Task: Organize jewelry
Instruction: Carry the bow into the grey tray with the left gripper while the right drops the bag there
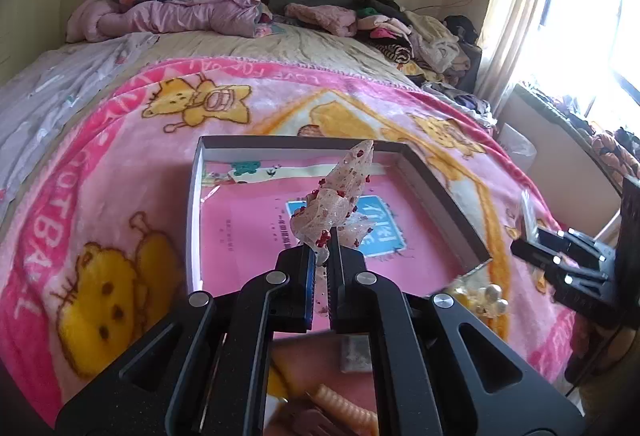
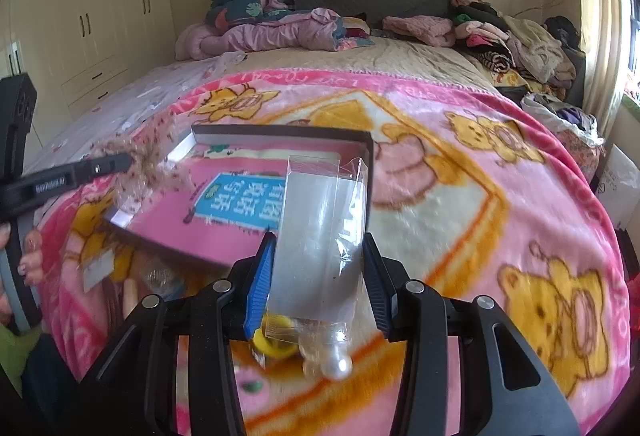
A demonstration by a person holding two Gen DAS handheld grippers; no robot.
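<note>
Closest to the left wrist camera, the left gripper (image 1: 326, 256) has its two black fingers pressed together on a gauzy hair bow (image 1: 340, 204) with small red flowers. The bow stands up from the fingertips, in the air over the box. Below the fingers, at the bottom edge of that view, a peach ridged hair piece (image 1: 344, 406) and a small grey card (image 1: 355, 353) lie on the blanket, apparently not yet sorted.

In the right wrist view, the right gripper (image 2: 320, 256) holds a clear plastic packet (image 2: 320, 236) with a grey card inside; the fingers sit against both sides of the packet. Beneath it, on the blanket, rest pearl beads (image 2: 338, 366) and a yellow item (image 2: 276, 346), blurred.

Just beyond both tools, a shallow grey box (image 1: 440, 196) sits open on a pink cartoon-bear blanket (image 1: 120, 196). Its floor shows only a pink printed sheet (image 1: 248, 236) with a blue label; no jewelry appears inside.

Farther off, the bed carries a crumpled pink quilt (image 2: 264, 32) and piles of clothes by the headboard; white wardrobes (image 2: 92, 8) stand along the wall on the left of the right wrist view.

The task seems to be at an early stage: two pieces are lifted, none is placed, and several loose items remain near the box.
</note>
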